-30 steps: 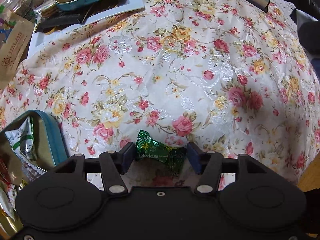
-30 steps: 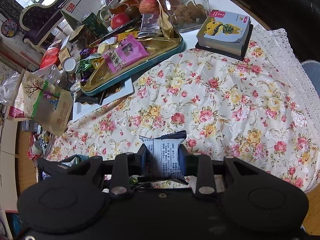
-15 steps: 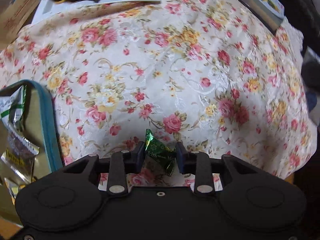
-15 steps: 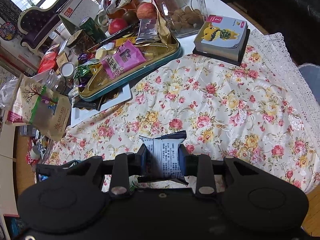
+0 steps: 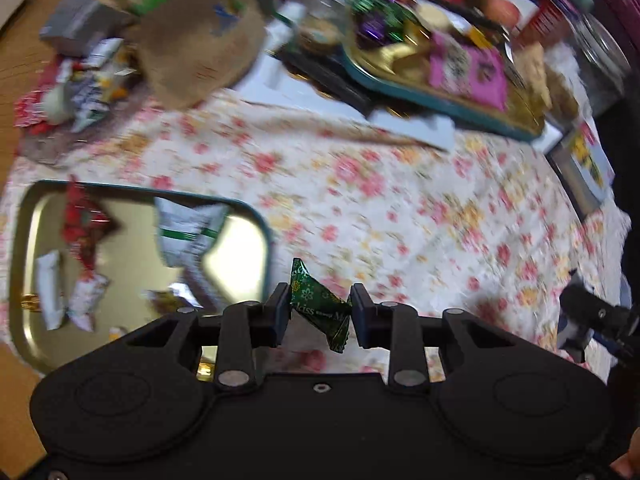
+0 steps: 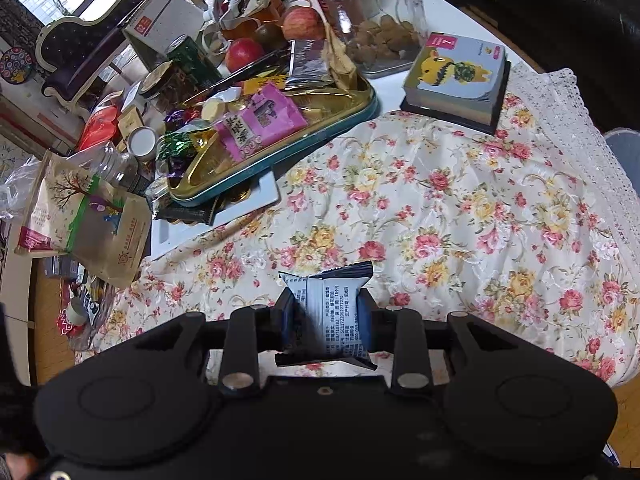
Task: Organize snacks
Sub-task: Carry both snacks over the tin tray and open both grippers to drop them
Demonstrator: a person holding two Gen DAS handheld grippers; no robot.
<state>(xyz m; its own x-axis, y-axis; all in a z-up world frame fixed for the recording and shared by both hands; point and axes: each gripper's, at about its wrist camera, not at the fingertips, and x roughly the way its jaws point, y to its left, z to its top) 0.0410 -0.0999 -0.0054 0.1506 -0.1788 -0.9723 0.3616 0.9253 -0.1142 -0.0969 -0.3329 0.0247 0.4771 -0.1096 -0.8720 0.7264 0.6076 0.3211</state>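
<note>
Now L gripper [image 5: 321,312] is clamped on green candy [image 5: 320,307], lifted off cloth, just right of gold tray [image 5: 256,236]; drop-in next. R gripper [image 6: 326,314] unchanged, clamped on white packet [image 6: 334,312].

You see a shiny green foil candy [image 5: 320,306], a shiny gold metal tin [image 5: 36,344], a soft flowery cloth [image 6: 460,208] and a clear glass jar [image 6: 372,12].
</note>
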